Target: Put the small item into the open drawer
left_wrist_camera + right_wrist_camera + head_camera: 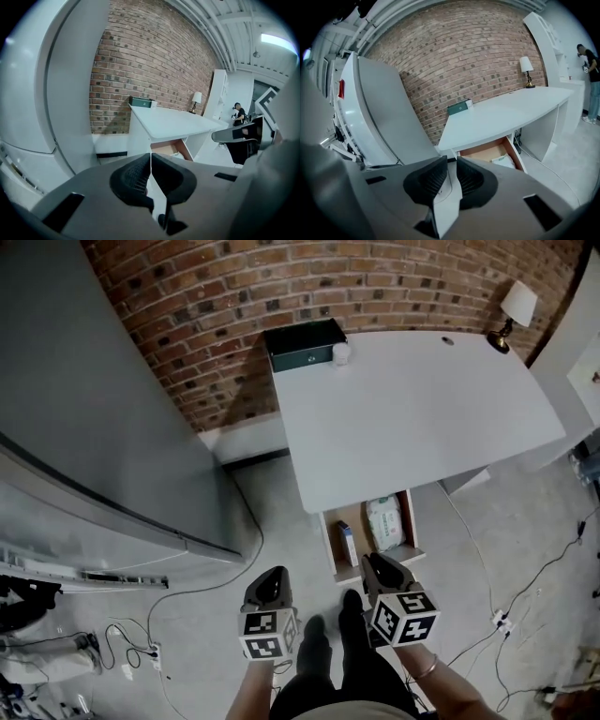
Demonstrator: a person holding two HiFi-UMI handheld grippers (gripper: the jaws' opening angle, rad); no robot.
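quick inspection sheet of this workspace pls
surface: white desk, mostly bare
job's things: small white item at the desk's far corner beside a dark green box; drawer open under the desk
clutter: white packet and small box in the drawer; lamp on the desk
tools: left tool shut, empty; right tool slightly apart, empty
cables: cables trail over the floor
surroundings: brick wall

Brick wall [187, 324], white desk [412, 409], grey floor [506, 531]

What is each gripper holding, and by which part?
Nothing is held: the left gripper is shut on nothing, and the right gripper shows a narrow empty gap.
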